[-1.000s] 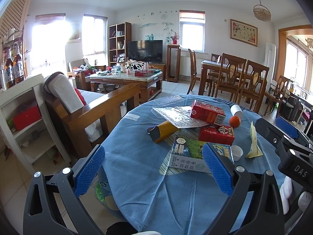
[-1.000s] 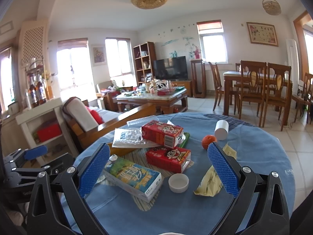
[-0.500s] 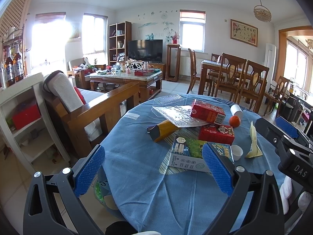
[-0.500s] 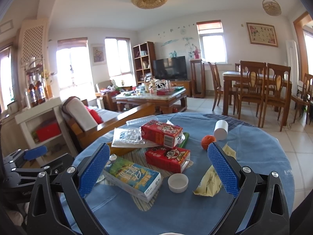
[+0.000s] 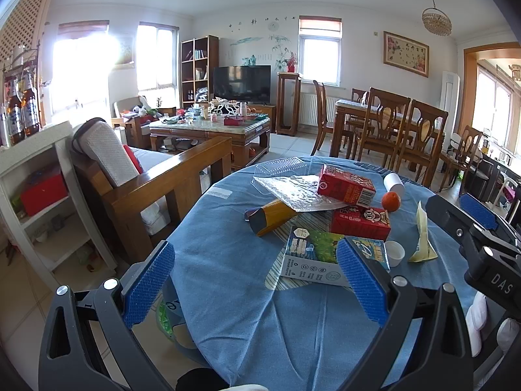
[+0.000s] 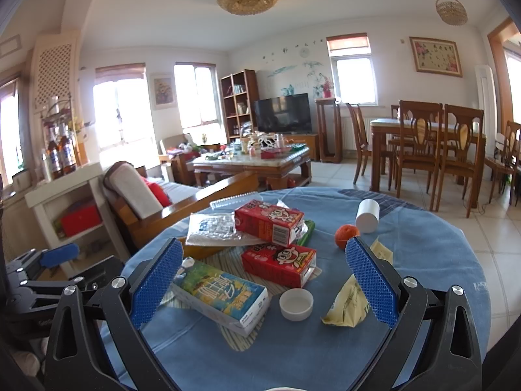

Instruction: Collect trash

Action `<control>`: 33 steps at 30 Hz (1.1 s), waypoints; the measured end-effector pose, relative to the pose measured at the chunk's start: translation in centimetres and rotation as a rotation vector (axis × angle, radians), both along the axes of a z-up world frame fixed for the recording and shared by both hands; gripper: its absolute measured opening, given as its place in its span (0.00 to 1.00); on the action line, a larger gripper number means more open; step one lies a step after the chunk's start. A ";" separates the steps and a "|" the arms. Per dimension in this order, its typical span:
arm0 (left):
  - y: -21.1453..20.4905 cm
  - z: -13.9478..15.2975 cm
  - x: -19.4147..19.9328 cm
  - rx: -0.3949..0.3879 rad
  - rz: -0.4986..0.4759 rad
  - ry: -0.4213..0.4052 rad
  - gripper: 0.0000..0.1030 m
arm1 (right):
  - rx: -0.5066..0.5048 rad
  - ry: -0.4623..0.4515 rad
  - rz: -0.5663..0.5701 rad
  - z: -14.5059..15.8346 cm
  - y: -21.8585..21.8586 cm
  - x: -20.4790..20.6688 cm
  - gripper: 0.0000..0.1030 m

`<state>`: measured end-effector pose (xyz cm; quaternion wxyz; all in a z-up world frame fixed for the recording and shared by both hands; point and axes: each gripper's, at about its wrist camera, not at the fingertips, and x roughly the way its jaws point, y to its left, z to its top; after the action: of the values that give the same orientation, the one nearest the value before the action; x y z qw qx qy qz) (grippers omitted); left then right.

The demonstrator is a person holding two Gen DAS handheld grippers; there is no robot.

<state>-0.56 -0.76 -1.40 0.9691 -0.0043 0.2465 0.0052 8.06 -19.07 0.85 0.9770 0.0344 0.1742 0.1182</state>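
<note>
**Q:** Tongs first — are they released, clenched, or holding anything?

**R:** Both released and empty. The left gripper (image 5: 257, 280) hangs over the near rim of the round table under a blue cloth (image 5: 228, 260), its blue pads spread wide. The right gripper (image 6: 263, 280) is equally wide, above the litter.

**Q:** Where is the trash?

**R:** Heaped at the table's centre. From the right wrist, the green-and-blue drink carton lying flat (image 6: 221, 296) sits at 9 o'clock of the small white plastic cap (image 6: 296, 304); the crumpled yellow wrapper (image 6: 348, 306) is at 3 o'clock of the cap. Two red cartoon-printed cartons are stacked beyond, the lower (image 6: 280, 267) and the upper (image 6: 268, 221). A small orange fruit (image 6: 346, 235) and a white paper cup on its side (image 6: 367, 216) lie at 1 o'clock.

**Q:** Anything hidden?

**R:** The right pad cuts across the wrapper. The clear crinkled plastic sheet (image 5: 293, 192) is pinned under the upper red carton and covers one end of a yellow-brown tube-shaped pack (image 5: 270, 216). A green object beneath the cartons is mostly covered; I cannot tell what it is. Below the table edge, a pale bag with green print (image 5: 167, 317) is half hidden by the left pad.
</note>
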 end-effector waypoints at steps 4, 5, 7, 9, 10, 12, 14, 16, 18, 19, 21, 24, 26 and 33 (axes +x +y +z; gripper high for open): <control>-0.3 0.3 0.5 -0.003 -0.001 0.004 0.95 | 0.000 -0.001 0.001 0.0 0.0 0.0 0.96; -0.5 0.2 0.5 -0.002 -0.001 0.005 0.95 | 0.000 0.000 0.000 0.0 0.0 0.0 0.96; -0.8 0.0 0.4 -0.003 -0.003 0.006 0.95 | 0.000 0.001 0.000 0.0 0.0 0.0 0.96; -0.4 0.4 0.4 -0.004 -0.002 0.005 0.95 | 0.001 0.000 0.000 -0.1 0.0 0.0 0.96; -0.5 0.3 0.3 -0.005 -0.002 0.005 0.95 | 0.002 0.000 0.000 -0.1 0.0 0.0 0.96; -0.6 0.3 0.4 -0.006 -0.002 0.006 0.95 | 0.002 0.000 0.000 0.0 0.0 0.0 0.96; -0.6 0.3 0.4 -0.004 -0.001 0.005 0.95 | 0.002 0.000 0.000 0.0 0.0 0.0 0.96; -0.4 0.4 0.5 -0.005 -0.002 0.006 0.95 | 0.002 0.001 0.000 0.0 0.0 0.0 0.96; -0.4 0.4 0.5 -0.004 -0.002 0.007 0.95 | 0.003 0.002 0.001 0.0 0.0 0.0 0.96; -0.5 0.3 0.4 -0.004 -0.002 0.007 0.95 | 0.003 0.002 0.000 -0.1 0.0 0.1 0.96; -0.4 0.4 0.5 -0.006 -0.003 0.008 0.95 | 0.004 0.003 0.001 -0.1 0.0 0.1 0.96; -0.5 0.2 0.3 -0.006 -0.002 0.009 0.95 | 0.004 0.002 0.001 -0.1 0.0 0.1 0.96; -0.4 0.3 0.4 -0.005 -0.001 0.008 0.95 | 0.004 0.002 0.001 -0.1 -0.1 0.1 0.96; -0.1 0.4 0.5 -0.006 -0.001 0.009 0.95 | 0.005 0.004 0.000 0.0 0.0 -0.1 0.96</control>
<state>-0.08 -0.91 -1.02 0.9679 -0.0071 0.2511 0.0038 8.00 -19.11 0.82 0.9765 0.0372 0.1759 0.1185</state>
